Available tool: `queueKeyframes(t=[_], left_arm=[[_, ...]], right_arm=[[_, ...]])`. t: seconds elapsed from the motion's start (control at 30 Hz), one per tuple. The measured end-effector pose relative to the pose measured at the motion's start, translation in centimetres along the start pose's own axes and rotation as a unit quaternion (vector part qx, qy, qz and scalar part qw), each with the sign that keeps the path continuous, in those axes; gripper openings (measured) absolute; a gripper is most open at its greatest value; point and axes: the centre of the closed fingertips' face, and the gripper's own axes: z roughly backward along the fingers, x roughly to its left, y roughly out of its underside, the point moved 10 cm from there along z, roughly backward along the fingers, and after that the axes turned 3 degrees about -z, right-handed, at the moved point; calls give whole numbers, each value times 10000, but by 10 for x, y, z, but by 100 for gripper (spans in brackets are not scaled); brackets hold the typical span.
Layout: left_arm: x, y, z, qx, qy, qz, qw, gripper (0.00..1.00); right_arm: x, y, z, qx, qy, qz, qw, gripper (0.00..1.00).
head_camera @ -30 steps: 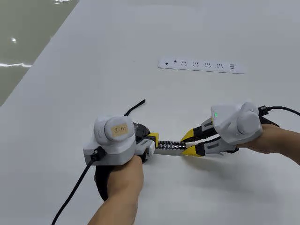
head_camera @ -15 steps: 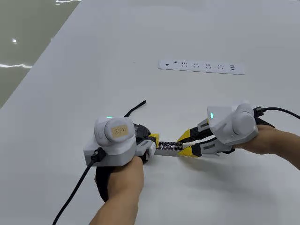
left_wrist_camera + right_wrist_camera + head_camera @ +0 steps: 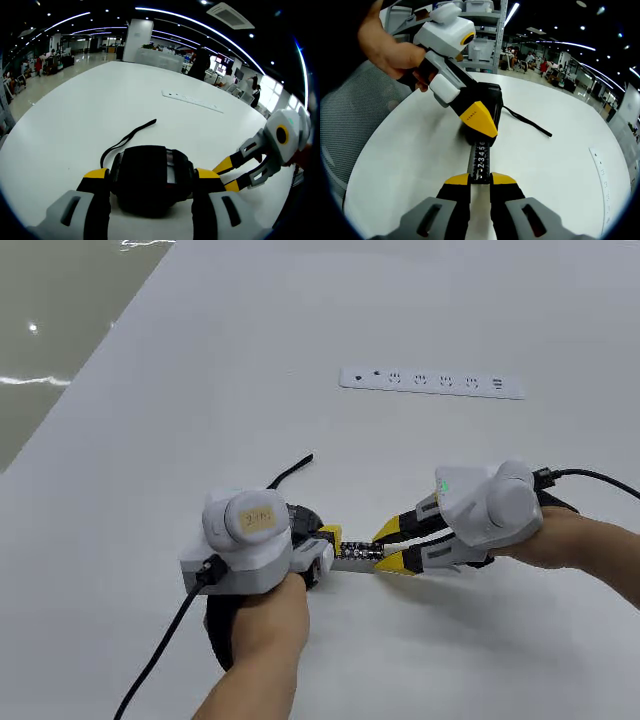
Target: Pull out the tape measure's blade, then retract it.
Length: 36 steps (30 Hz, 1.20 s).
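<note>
A black tape measure case (image 3: 150, 177) lies on the white table, with my left gripper (image 3: 151, 174) shut on its two sides. In the head view that gripper (image 3: 318, 545) hides most of the case (image 3: 305, 520). A short length of blade (image 3: 480, 161) with black numbers sticks out of the case (image 3: 487, 102) to the right. My right gripper (image 3: 480, 178) is shut on the blade's tip. In the head view the blade (image 3: 358, 553) spans the small gap between the left gripper and my right gripper (image 3: 384, 548). The case's black wrist strap (image 3: 290, 470) trails away on the table.
A white power strip (image 3: 431, 382) lies flat farther back on the table (image 3: 200, 390). Black cables run from both grippers toward the near edge and right. The table's left edge drops to a shiny floor (image 3: 50, 320). A grey mesh chair (image 3: 355, 115) sits beyond the table.
My right gripper has moved left toward the case, and the exposed blade has grown shorter. The left gripper and the case have stayed put.
</note>
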Motion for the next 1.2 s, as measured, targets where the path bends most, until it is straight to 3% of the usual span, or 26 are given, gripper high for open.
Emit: queueKeyframes(t=[1.2], left_arm=[[2,-1,1,3,41,20,10000,62]], right_arm=[[3,-17,-19,-102,-39,-3,9999,13]])
